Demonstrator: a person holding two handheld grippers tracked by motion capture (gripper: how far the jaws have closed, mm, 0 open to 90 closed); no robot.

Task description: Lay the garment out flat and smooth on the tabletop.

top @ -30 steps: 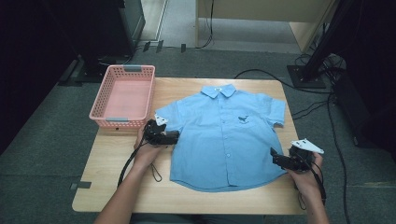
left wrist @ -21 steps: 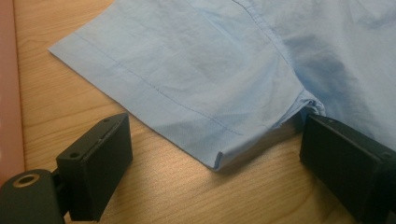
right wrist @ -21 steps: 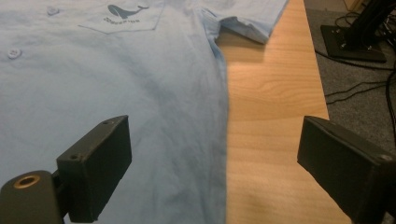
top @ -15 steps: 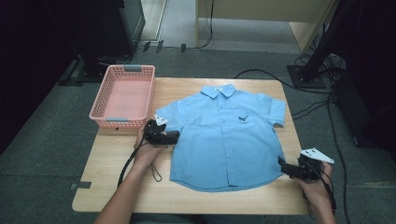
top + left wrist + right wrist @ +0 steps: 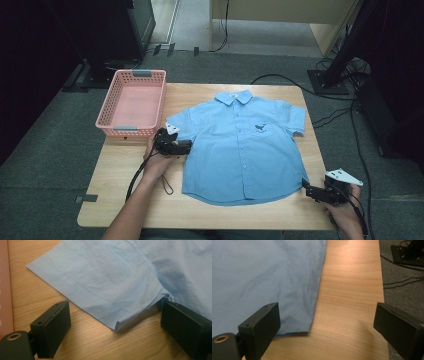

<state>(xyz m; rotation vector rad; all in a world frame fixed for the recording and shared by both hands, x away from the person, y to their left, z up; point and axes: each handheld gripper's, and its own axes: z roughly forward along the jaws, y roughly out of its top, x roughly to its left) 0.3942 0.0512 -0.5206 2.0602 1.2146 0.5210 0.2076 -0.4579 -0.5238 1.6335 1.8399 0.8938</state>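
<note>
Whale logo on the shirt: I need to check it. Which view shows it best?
The high view: the whale logo sits on the chest of the blue shirt. The left gripper view has sleeve fabric, the right gripper view plain hem fabric.

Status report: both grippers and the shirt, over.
Left gripper open at the shirt's sleeve, nothing gripped. Right gripper open beside the hem corner. Shirt flat on table. Pink basket off to the side, nothing blocking.
</note>
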